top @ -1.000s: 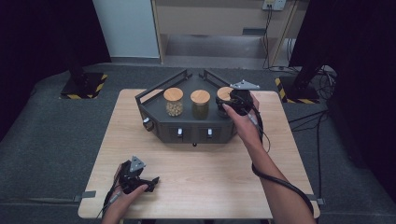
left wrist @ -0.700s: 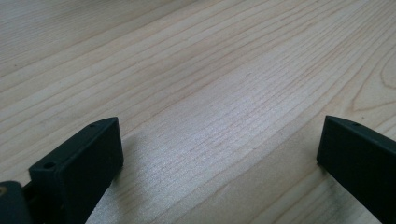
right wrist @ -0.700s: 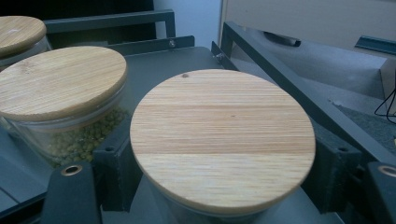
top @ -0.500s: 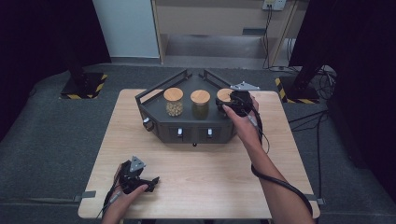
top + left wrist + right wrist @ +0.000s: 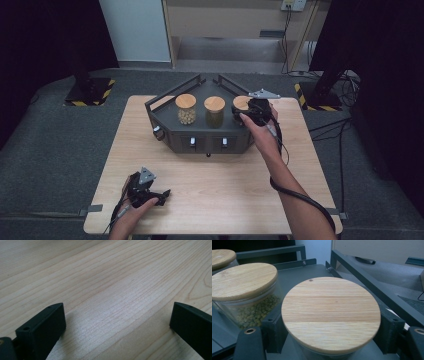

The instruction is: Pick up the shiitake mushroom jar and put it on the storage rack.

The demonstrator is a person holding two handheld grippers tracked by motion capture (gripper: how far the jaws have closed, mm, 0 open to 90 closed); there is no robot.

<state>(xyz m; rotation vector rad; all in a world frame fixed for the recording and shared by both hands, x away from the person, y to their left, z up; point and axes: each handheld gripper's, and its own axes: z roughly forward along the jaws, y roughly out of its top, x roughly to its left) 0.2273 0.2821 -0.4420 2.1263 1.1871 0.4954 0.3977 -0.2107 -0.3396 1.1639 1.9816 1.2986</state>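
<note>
A black angled stand point(image 5: 172, 132) at the table's far middle holds three glass jars with round wooden lids. The left jar point(image 5: 186, 109) has pale contents and the middle jar point(image 5: 214, 111) has green beans, also visible in the right gripper view point(image 5: 244, 292). My right gripper point(image 5: 252, 112) is at the right jar point(image 5: 240, 102). Its black jaws sit on either side of that jar just under the wooden lid point(image 5: 330, 312), shut on it. My left gripper point(image 5: 152, 192) rests low on the table's near left, open, with bare wood between its jaws point(image 5: 117, 322).
The stand has a raised black rail point(image 5: 372, 287) behind and beside the jars, and knobs and small switches point(image 5: 192, 142) on its front face. The wooden table point(image 5: 230, 190) reaches from the stand to the near edge. Dark carpet lies around it.
</note>
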